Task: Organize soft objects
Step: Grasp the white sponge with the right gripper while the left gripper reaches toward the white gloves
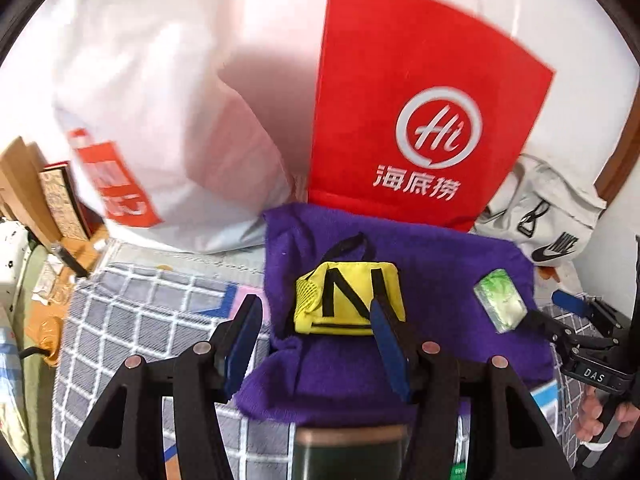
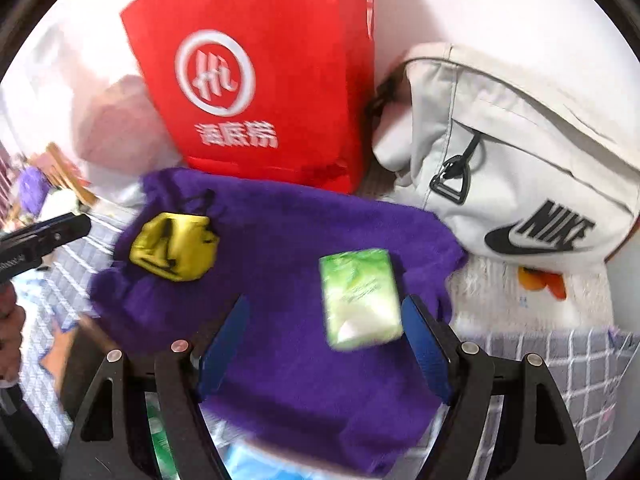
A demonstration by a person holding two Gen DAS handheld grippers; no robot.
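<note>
Left gripper (image 1: 316, 316): my jaws stand apart, nothing pressed between the blue pads. The right-hand pad overlaps the lower right corner of the yellow pouch (image 1: 348, 300) in this view; whether it touches, I cannot tell. The left-hand pad hangs over the checked bedcover (image 1: 140, 312), just off the edge of the purple cloth (image 1: 420, 256).

Right gripper (image 2: 326, 330): jaws wide, empty. The green tissue pack (image 2: 360, 296) shows between the pads, nearer the right-hand one; neither pad presses on it. It lies on the purple cloth (image 2: 280, 360), tilted.

Yellow pouch: sits on the purple cloth toward its left part, black "N" marking up, a black strap looped behind it. The green pack lies well to its right on the same cloth, near the right edge. From the left wrist view my right gripper (image 1: 556, 312) appears at the far right, fingertips just beside the pack (image 1: 500, 306), a hand (image 1: 604, 412) on its handle.

Behind the cloth: a red paper bag (image 1: 420, 92) stands upright, touching the cloth's far edge. Left of it, a white plastic bag (image 1: 160, 120) with an orange label. Right of it, a white Nike bag (image 2: 520, 152), slumped, close against the red bag's side. Something orange (image 2: 542, 280) lies under the Nike bag's lower edge. Right wrist view is motion-blurred.
</note>
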